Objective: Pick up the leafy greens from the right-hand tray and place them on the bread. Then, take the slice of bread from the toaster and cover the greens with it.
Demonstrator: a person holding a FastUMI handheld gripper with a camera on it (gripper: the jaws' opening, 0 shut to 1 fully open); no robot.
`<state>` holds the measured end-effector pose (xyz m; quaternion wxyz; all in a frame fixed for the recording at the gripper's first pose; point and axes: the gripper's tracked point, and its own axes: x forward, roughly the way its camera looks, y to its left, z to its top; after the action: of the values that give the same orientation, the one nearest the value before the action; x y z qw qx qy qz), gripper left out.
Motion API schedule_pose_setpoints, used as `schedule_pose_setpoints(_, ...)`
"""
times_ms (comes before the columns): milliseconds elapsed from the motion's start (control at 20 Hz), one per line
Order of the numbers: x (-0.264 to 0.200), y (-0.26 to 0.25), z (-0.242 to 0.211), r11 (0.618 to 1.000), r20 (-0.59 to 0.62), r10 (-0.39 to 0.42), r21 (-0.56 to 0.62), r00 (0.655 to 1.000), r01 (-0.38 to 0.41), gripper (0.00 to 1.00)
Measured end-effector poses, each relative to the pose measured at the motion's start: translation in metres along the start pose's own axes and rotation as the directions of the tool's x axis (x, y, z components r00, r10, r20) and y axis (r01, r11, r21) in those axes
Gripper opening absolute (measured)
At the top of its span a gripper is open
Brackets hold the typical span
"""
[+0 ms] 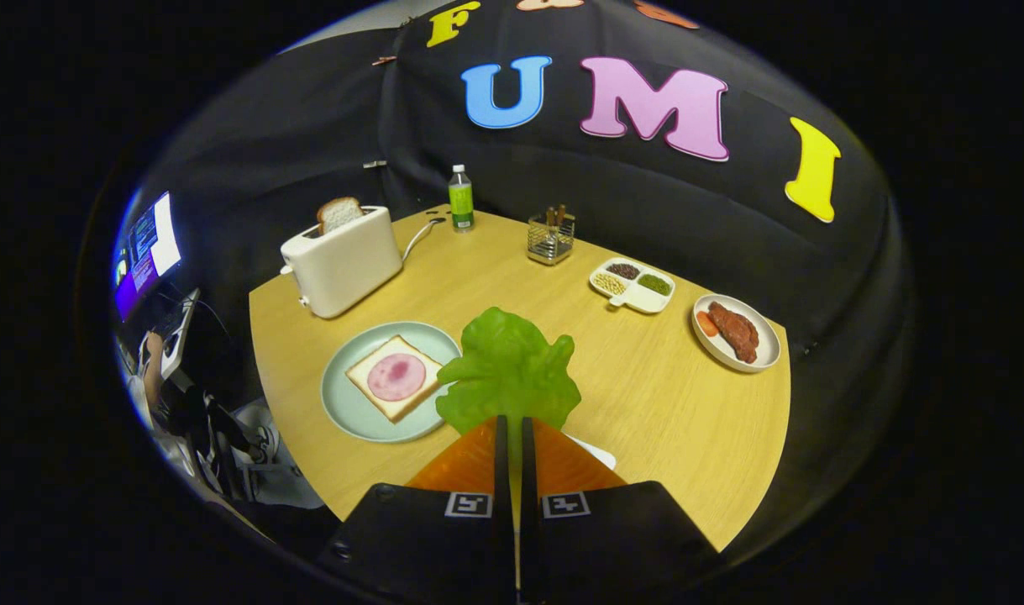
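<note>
My gripper (512,420) is shut on the leafy greens (509,371), a bright green lettuce leaf that sticks up ahead of the fingertips, lifted above the table. To the left of the fingers lies a pale green plate (343,403) with a slice of bread (394,378) topped by a round pink slice of ham. Farther back on the left stands a white toaster (343,260) with a slice of bread (338,213) poking out of its slot. A white edge of a tray (594,454) peeks out just right of the fingers.
On the wooden table (671,412) beyond the fingers stand a green-labelled bottle (460,198), a wire holder (551,237), a divided white dish of beans (633,283) and a white plate of meat (736,332). A lit screen (146,252) glows off the table's left.
</note>
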<state>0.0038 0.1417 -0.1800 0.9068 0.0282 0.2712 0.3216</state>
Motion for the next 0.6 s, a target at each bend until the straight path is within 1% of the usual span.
schedule_pose_setpoints(200,0.018,0.051,0.035,0.997,0.024,0.077,-0.034,0.997,-0.076,0.07)
schedule_pose_setpoints(400,0.042,0.099,0.053,0.988,0.01,0.143,-0.058,0.99,-0.142,0.07)
schedule_pose_setpoints(600,0.07,0.129,0.056,0.982,-0.026,0.166,-0.085,0.986,-0.168,0.07)
